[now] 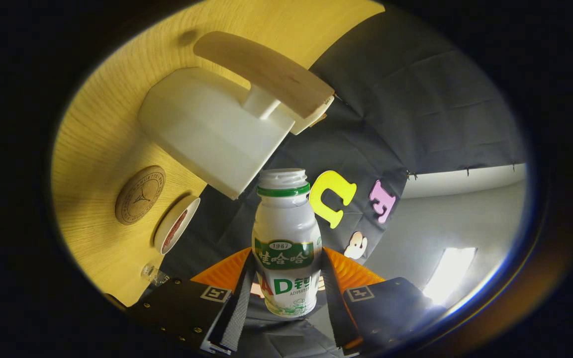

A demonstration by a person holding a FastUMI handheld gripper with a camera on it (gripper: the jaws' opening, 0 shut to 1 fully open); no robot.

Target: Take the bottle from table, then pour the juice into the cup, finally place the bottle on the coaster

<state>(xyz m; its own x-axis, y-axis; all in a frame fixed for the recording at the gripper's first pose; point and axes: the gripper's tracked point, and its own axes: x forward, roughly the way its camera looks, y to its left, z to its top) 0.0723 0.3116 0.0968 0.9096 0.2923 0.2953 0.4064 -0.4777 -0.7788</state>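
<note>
The hand-held gripper (286,283) is clamped on the bottle (286,248), both fingers pressing its sides, lifted and rolled sideways off the bench (97,134). Pickup done; the cup (177,223) at the bench edge and the coaster (140,195) beside it wait, pour probably underway or finished.

The space between the gripper (286,283) fingers is taken up by the small white plastic bottle with a green neck band (286,248), gripped on both sides, its open mouth close under the big white block with a curved wooden handle (217,124). That block stands on the pale wooden table (92,149) and crowds its far part. The round wooden coaster (140,195) and the small white cup (176,224) just beside it have bare tabletop around them.
</note>
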